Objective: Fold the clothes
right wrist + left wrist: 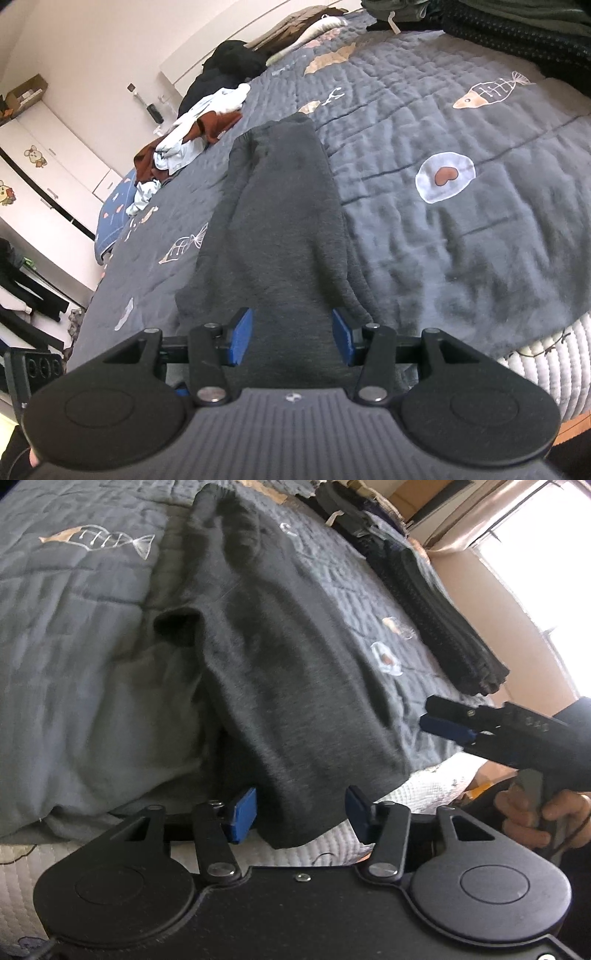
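While gaping, both tools (301, 814) (291, 336) straddle sweatpants (280, 672) (level)

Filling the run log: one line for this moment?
step: fold | garment: dark grey pants flat on quilt | left gripper: open | right gripper: open

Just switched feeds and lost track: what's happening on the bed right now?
A person is folding dark grey trousers laid lengthwise on the quilt. Both hand-held grippers are open at the near end that hangs over the bed edge: the left hand-held gripper straddles the cloth, the right hand-held gripper hovers over it. Neither has clamped yet. Unsorted clothes wait further back.
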### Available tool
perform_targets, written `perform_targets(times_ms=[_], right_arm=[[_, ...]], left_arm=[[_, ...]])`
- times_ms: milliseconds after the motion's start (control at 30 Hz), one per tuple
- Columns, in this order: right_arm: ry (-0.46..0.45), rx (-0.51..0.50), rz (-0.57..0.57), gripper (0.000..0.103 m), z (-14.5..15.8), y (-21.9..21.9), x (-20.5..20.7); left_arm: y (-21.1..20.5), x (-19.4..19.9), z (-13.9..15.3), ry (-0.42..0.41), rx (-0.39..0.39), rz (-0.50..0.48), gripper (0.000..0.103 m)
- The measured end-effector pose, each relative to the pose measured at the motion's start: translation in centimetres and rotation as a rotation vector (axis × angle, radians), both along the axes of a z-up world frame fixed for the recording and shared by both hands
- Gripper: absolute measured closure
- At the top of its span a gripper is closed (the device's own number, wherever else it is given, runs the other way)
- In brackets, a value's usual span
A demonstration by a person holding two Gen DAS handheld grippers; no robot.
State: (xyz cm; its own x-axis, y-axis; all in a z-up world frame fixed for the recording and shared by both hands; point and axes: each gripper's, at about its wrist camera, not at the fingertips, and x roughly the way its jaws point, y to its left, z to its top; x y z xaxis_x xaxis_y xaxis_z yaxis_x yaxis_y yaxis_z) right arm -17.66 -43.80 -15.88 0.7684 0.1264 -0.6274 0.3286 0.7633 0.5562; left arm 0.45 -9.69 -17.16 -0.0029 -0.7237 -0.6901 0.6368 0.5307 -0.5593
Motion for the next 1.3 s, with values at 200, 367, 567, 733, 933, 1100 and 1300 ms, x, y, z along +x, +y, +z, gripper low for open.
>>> perform_targets(times_ms=[200,367,567,733,933,1100,1300], right_arm=[[0.006,-0.014,0.003,0.056,-0.2,0.6,0.3],[0.003,-0.009,-0.005,0.055,-0.2,0.6,0.1],[0.011,-0.015,-0.001,0.055,-0.2,1.0,0.3],[0.021,-0.019,0.005,0.055,-0.3,1.0,0.4],[0.029,-0.028,0.013,0.055,-0.4,1.3,0.4],[0.034,-0.029,0.013,0.055,-0.5,1.3,0.5],[0.043,-0.047,0.030,0.055,-0.6,1.5,0.7]], left_arm=[[-0.5,0.3,-0.5,0.025,-0.040,0.010,0.053],[-0.9,-0.4,0.0,0.048,-0.096,-0.056,0.053],[-1.0,0.0,-0.7,0.024,-0.033,0.003,0.053],[-1.4,-0.2,-0.7,0.031,-0.043,-0.032,0.066],[-1.3,-0.3,0.1,-0.009,-0.057,-0.057,0.093],[-0.1,-0.1,2.3,-0.069,-0.054,-0.053,0.094],[-0.3,0.8,0.9,-0.128,0.116,-0.003,0.090]])
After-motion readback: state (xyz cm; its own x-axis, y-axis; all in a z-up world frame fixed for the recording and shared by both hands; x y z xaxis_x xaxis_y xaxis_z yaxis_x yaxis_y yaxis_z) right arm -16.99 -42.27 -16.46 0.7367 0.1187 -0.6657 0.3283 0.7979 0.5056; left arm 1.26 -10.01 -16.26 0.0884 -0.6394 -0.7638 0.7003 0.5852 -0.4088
